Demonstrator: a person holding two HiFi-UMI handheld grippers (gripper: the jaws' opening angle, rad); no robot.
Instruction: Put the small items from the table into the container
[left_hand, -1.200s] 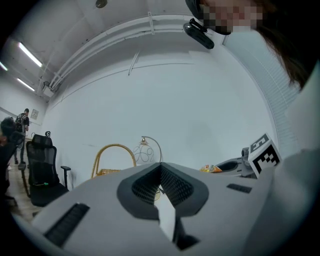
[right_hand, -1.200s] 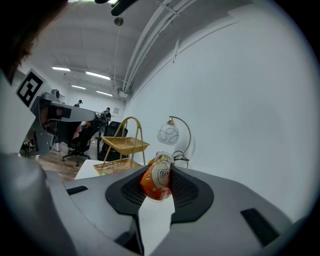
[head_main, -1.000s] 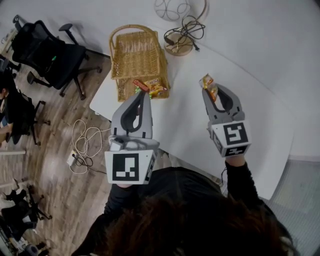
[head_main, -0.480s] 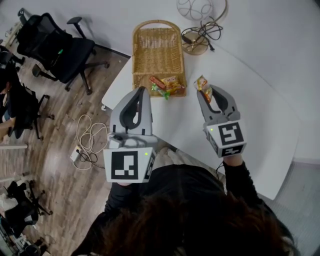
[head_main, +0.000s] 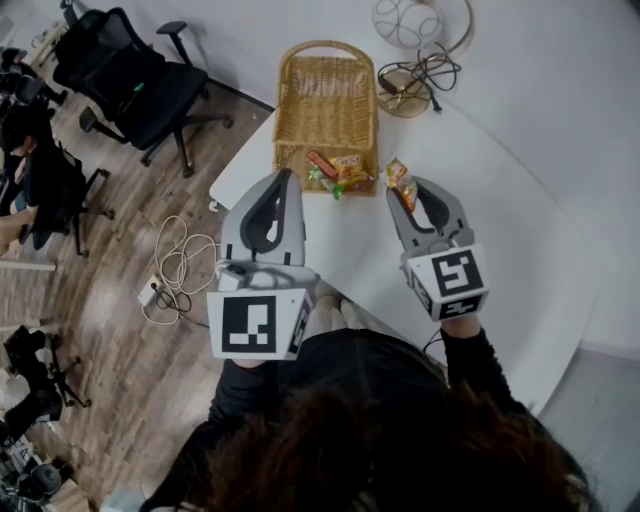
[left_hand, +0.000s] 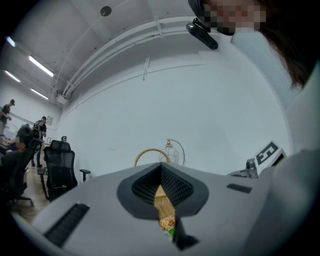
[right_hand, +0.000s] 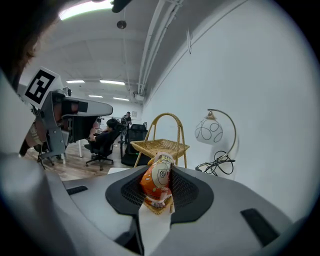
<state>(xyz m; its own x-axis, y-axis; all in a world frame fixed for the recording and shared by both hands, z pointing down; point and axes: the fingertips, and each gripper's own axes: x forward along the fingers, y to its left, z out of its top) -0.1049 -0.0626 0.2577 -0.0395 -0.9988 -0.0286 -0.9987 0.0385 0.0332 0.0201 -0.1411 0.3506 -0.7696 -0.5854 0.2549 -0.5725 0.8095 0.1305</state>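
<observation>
**Q:** What do our tools hold?

**A:** Our right gripper (head_main: 405, 189) is clenched on a packet (right_hand: 156, 181). Our left gripper (head_main: 283, 178) is closed and empty.

**Q:** Where is the packet?

**A:** Above the table (head_main: 500, 235), just right of the basket's (head_main: 328, 100) near end.

**Q:** How will it handle?

**A:** We judge it light, soft and crinkly. We would pinch it mid-body, gently, lest it slip or burst.

Your grey right gripper (head_main: 405, 190), its cube (head_main: 447, 283) patterned in black-and-white squares, orange snack packet (right_hand: 156, 181) with a cartoon face, golden woven wicker basket (head_main: 328, 100), white table (head_main: 500, 210), black office chair (head_main: 150, 90).
</observation>
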